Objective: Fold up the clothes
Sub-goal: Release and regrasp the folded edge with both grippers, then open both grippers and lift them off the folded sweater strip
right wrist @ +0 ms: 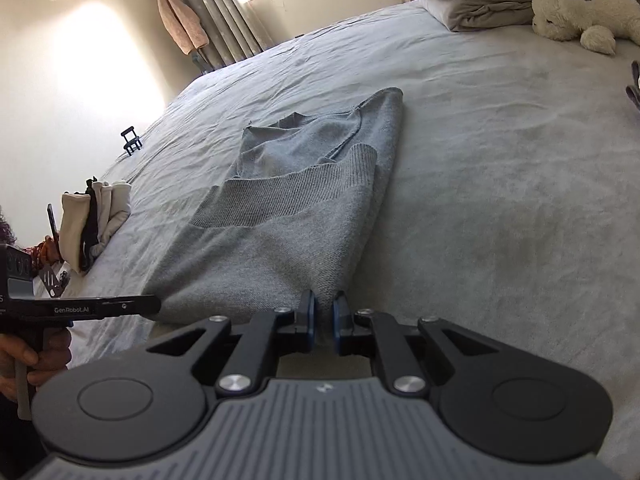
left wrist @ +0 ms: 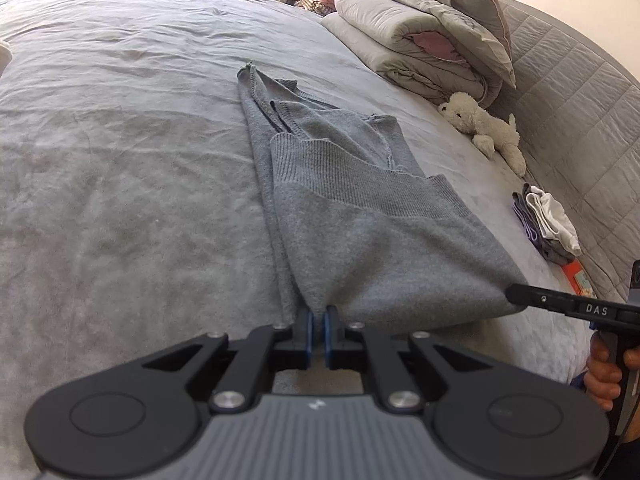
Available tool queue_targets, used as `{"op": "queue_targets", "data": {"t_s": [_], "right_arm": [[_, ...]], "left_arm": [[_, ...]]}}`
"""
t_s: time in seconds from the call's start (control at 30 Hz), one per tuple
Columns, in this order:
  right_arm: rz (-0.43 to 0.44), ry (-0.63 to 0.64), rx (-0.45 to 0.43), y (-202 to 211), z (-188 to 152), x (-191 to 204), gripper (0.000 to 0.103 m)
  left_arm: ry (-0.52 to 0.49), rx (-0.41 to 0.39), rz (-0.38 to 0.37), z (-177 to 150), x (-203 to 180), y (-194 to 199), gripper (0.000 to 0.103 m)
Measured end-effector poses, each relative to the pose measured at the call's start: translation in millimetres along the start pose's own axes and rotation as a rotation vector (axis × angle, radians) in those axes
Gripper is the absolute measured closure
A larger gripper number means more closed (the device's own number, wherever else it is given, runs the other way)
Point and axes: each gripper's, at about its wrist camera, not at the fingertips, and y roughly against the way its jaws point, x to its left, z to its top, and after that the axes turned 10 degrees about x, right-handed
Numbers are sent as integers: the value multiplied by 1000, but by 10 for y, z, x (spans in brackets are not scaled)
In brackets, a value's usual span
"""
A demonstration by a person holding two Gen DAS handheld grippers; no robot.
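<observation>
Left tool (left wrist: pixel 318 314) pinches the near left corner of the sweater (left wrist: pixel 360 216), its blue pads pressed together on the knit. Lying on the bed (left wrist: pixel 120 160), the sweater is folded, ribbed hem doubled over its middle, stretching away from both tools. Right tool (right wrist: pixel 323 304) pinches the near right corner, cloth caught between its pads. Both tools point downward at the near edge, side by side. Each hand (left wrist: pixel 608 372) wraps a handle below its tool. Farther right lies a plush toy (left wrist: pixel 486 128).

Grey bed (left wrist: pixel 120 160) carries sweater (left wrist: pixel 360 240), folded quilts (left wrist: pixel 420 48), plush toy (left wrist: pixel 484 124)
</observation>
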Motion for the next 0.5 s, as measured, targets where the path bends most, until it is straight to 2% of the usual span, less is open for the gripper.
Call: {"op": "queue_targets", "data": {"t_s": [0.2,0.37,0.43,0.5], "right_arm": [[-47,2,77,-151,10,-25,92],[-6,-73,62,-115,33,-118,83],[6,-114,49,-89,44,-169,81],[12,-156,44,-85,51,-215,69]], "left_arm": [[-28,28,21,19,0,-75,97],[-60,29,44,21,-34,-56,91],[-59,20,58,26,-41,-29,84],[-51,9,76,30,-41,-23,61]]}}
